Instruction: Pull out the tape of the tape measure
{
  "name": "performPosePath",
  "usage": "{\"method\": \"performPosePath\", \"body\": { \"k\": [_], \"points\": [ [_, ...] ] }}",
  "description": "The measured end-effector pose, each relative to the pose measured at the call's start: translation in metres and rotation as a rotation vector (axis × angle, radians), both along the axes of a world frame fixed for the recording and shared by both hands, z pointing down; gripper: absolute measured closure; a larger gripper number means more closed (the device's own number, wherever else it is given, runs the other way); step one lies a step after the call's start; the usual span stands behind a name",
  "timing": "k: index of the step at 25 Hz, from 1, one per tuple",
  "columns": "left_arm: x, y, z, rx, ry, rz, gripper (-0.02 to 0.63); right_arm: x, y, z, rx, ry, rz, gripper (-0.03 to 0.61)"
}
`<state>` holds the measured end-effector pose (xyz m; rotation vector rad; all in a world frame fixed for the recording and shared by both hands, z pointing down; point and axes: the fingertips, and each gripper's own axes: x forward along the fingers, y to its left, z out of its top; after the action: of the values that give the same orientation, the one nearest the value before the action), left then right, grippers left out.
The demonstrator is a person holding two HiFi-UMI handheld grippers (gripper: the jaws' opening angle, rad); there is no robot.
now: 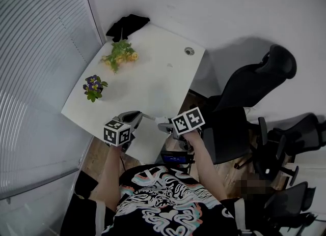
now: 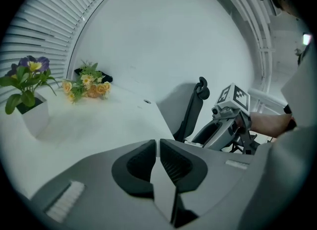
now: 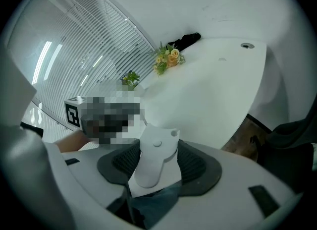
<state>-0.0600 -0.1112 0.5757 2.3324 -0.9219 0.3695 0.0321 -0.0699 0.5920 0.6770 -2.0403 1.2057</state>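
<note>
The fingers (image 3: pixel 194 167) of the right gripper (image 3: pixel 157 145) grasped the white tape measure (image 3: pixel 154 163) by its case, steadying it near the tabletop's (image 1: pixel 153 77) 6 o'clock edge. At the case's 9 o'clock, the left gripper (image 2: pixel 158 143) had its fingers (image 2: pixel 174 163) clenched on the thin tape (image 1: pixel 148 116) (only a short run showed), seemingly as an anchor for drawing out more.
</note>
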Motion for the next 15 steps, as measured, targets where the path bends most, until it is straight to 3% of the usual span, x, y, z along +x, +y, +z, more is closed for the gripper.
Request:
{"method": "performPosePath", "body": {
  "k": [4,11,15],
  "points": [
    [-0.015,-0.003,0.003,-0.017,0.024,-0.048,0.583,0.003,0.0,0.001,-0.016,-0.017,0.009,0.341],
    [-0.016,-0.003,0.004,-0.02,-0.008,-0.06,0.583,0.0,0.001,0.0,-0.03,-0.04,0.006,0.341],
    [-0.016,-0.004,0.003,-0.029,0.011,-0.07,0.583,0.001,0.002,-0.001,-0.032,-0.047,0.002,0.341]
  ]
}}
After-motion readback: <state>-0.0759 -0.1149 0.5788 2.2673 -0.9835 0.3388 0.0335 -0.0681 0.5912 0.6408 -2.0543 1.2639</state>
